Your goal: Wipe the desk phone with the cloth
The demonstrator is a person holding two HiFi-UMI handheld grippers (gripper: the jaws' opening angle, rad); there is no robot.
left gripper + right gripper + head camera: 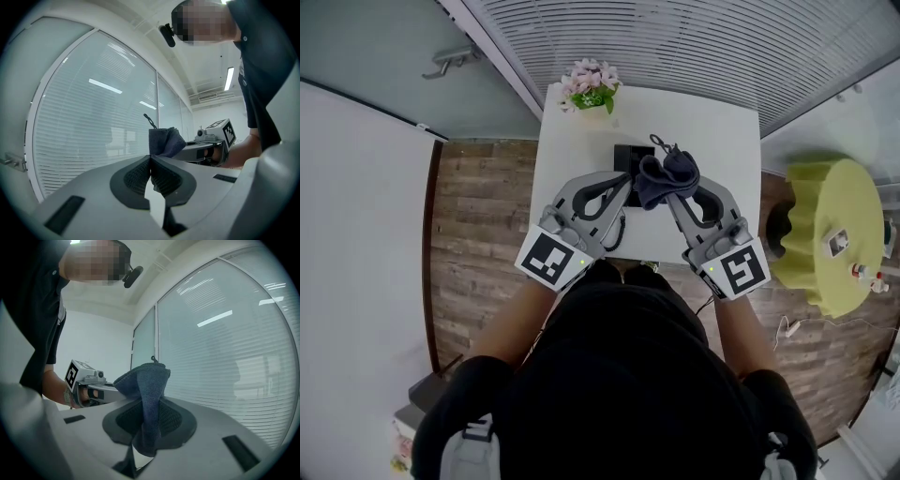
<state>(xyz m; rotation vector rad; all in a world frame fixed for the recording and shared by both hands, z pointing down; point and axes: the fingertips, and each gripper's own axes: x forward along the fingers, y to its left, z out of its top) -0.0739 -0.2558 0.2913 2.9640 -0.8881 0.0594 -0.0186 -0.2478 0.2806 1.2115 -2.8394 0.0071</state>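
Observation:
A dark grey-blue cloth (667,175) hangs bunched above the white table (722,141). My right gripper (672,194) is shut on it; in the right gripper view the cloth (149,394) is pinched between the pads and sticks up past them. My left gripper (629,181) is just left of the cloth, shut, with nothing between its pads (161,178). The left gripper view shows the cloth (165,140) and the right gripper beyond its tips. The black desk phone (628,154) lies on the table under both grippers, mostly hidden.
A pot of pink flowers (592,87) stands at the table's far edge. A yellow-green round stool (830,234) with small items sits to the right on the wooden floor (483,225). A glass wall with blinds (694,37) runs behind the table.

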